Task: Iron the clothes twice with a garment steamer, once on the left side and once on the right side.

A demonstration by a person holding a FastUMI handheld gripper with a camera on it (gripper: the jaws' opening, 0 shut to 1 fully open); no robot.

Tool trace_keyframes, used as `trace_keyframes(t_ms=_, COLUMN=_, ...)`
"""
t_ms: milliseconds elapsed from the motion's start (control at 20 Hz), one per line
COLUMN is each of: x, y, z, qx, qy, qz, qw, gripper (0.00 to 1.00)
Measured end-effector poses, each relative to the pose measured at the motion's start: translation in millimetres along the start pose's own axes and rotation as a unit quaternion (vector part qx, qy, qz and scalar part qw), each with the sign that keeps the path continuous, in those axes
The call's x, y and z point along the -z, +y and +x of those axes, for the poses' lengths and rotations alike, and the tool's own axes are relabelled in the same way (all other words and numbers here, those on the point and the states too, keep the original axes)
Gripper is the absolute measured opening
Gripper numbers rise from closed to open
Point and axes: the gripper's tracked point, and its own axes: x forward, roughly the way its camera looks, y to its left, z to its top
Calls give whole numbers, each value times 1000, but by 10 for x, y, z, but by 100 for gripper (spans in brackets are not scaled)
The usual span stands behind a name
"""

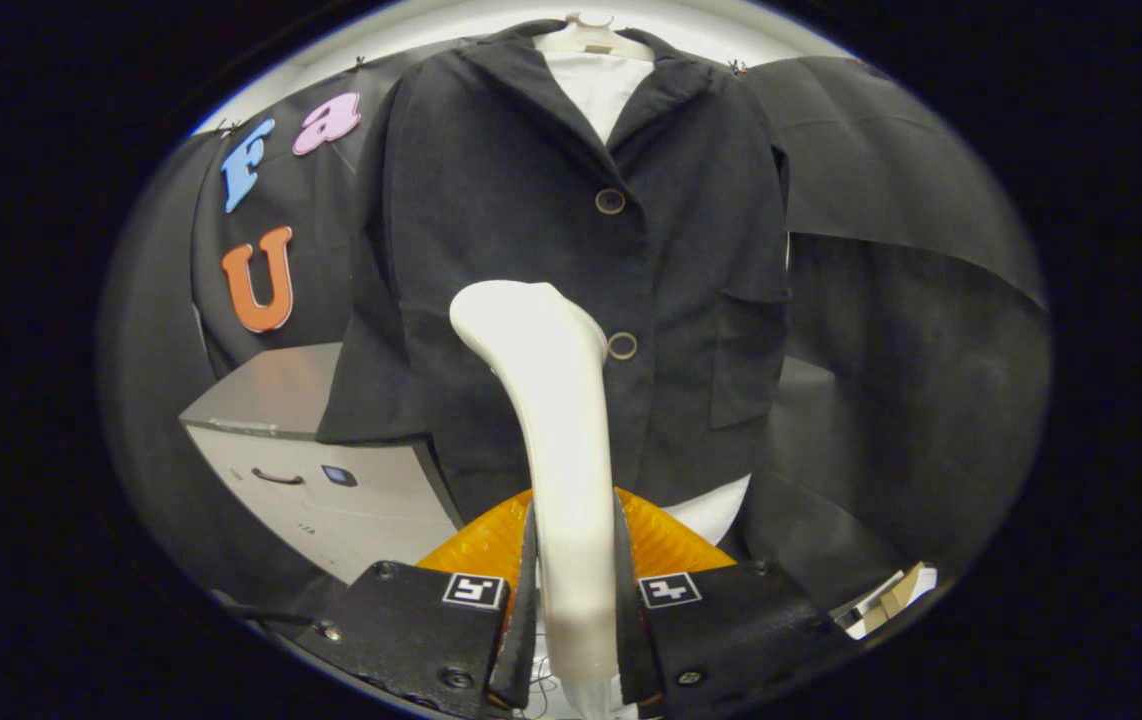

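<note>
Clamping gripper [571,610] on smooth curved steamer [556,420] handle, head against dark woven jacket [531,200].

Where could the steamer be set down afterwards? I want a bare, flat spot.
The tongs are shut on the steamer, which rises in front of the jacket. The one bare flat patch is the cabinet top, bordered by the jacket's sleeve and the booth wall. Just ahead of the tongs it is crowded: an orange thing under the jacket hem.
</note>
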Motion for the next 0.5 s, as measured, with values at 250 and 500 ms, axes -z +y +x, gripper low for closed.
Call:
trace_keyframes(t_ms=250, x=227, y=42, z=67, qx=1, qy=24, qz=-3, qw=1000, gripper=36)
trace_keyframes(t_ms=500, x=215, y=33, z=-38, qx=1, qy=26, qz=10, qw=1000, gripper=36)
